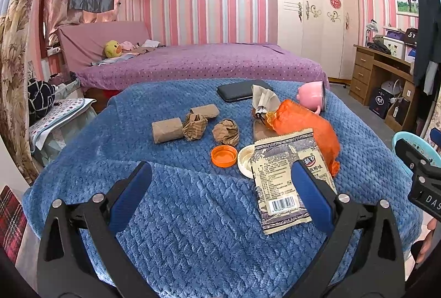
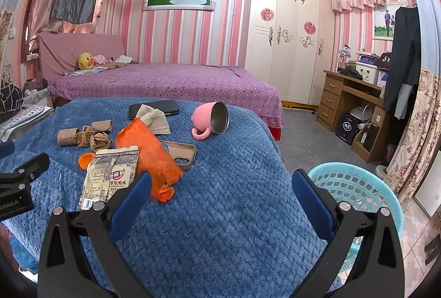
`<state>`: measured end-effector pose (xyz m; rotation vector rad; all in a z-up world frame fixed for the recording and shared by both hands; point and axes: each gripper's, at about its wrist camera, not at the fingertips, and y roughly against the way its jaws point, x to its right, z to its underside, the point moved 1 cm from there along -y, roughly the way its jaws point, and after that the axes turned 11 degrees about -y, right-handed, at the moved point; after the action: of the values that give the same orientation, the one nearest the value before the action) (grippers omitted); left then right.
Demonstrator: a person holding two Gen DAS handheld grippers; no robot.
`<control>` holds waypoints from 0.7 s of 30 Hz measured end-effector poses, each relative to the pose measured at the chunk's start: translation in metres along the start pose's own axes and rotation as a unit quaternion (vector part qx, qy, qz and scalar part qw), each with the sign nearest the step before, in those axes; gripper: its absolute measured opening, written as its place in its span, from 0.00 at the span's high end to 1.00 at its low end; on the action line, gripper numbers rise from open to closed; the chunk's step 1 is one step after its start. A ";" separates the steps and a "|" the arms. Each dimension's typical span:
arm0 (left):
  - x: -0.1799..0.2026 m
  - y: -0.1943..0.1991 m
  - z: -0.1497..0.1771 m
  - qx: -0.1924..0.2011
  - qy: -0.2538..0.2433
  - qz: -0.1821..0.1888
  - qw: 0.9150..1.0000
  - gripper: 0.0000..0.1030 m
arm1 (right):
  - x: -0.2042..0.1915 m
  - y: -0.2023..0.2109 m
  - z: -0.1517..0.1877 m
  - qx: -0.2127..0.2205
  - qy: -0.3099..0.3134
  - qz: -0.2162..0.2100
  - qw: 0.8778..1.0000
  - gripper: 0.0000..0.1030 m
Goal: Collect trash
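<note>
On the blue quilted blanket (image 1: 193, 201) the trash is lying in a loose cluster, and going left to right it starts with a cardboard tube (image 1: 167, 130) resting on its side, its long axis running left-right. A second tube (image 1: 204, 111) is sitting just behind it, and two crumpled brown paper wads (image 1: 195, 126) (image 1: 226, 131) are lying beside them. Next, an orange cap (image 1: 224, 156) is lying open side up, just beside a white lid (image 1: 245, 161) that is sliding under the snack wrapper (image 1: 278, 185). The wrapper is lying flat, its long axis pointing away from the camera, barcode end nearest. An orange plastic bag (image 1: 306, 127) is draping over a tan phone case (image 2: 183, 156); what sits under the folded napkin (image 1: 262, 99) is hard to tell. Behind, a black phone (image 1: 239, 91) and a tipped pink mug (image 1: 312, 96) are resting, the mug's mouth facing right.

The left gripper (image 1: 220, 174) is hovering low over bare blanket with its fingers spread wide, the right finger overlapping the wrapper in view. The right gripper (image 2: 222, 182) is likewise gaping and holding nothing, near the blanket's right edge. A turquoise basket (image 2: 355, 187) is standing on the floor just right of it. Beyond, a purple bed (image 1: 198, 63), a white wardrobe (image 1: 311, 11) and a wooden desk (image 1: 377, 69) are lining the pink-striped room.
</note>
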<state>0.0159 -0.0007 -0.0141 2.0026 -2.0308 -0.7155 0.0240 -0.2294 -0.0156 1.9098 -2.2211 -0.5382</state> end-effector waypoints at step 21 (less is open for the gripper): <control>-0.006 -0.035 -0.029 -0.022 -0.005 0.002 1.000 0.05 | 0.014 -0.045 -0.036 -0.018 -0.013 0.020 1.000 0.04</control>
<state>0.0612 0.0007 -0.0044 1.9740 -2.0059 -0.7645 0.0755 -0.2545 -0.0003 1.8474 -2.2440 -0.5956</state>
